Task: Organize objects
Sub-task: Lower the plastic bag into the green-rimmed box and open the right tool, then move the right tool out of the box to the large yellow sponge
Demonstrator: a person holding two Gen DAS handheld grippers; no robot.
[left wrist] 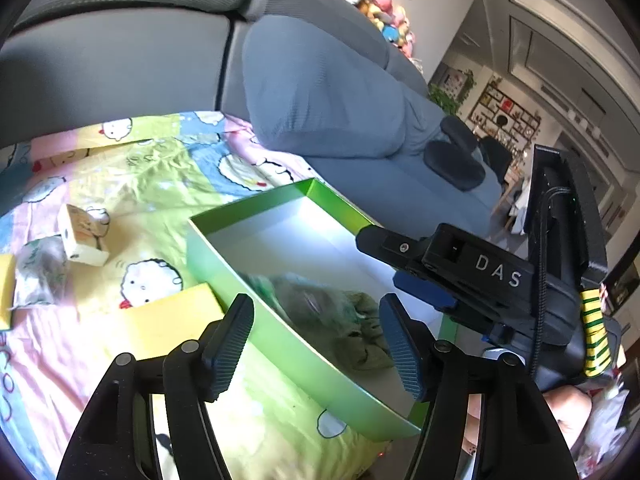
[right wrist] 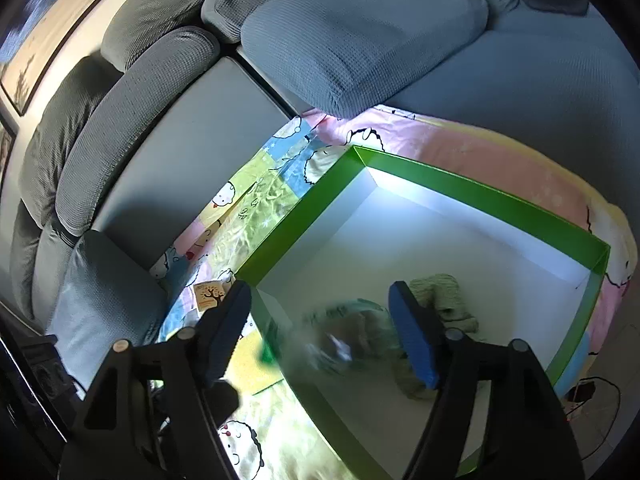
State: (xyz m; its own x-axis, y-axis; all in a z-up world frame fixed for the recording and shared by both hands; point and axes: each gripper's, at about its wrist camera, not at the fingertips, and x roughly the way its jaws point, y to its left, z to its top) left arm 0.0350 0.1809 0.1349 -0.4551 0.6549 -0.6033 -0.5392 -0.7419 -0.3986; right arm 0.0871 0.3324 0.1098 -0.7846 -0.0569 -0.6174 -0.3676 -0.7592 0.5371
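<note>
Both claws, the left [left wrist: 316, 344] and right [right wrist: 320, 332], gaped wide and empty over the green box [left wrist: 256, 320], where a blurred packet [right wrist: 340, 344] had apparently just been dropped for tidying.

Cloth [left wrist: 362, 344] and blurred bundle [left wrist: 308, 300] inside box [left wrist: 224, 256] on blanket [left wrist: 152, 168]; small carton [left wrist: 80, 240] left, sofa [left wrist: 320, 92] behind.

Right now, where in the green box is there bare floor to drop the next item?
Free: the white floor toward the green box's far corner and far walls. Crowded: the near end, where the green cloth and a blurred bagged item lie under both open grippers.
</note>
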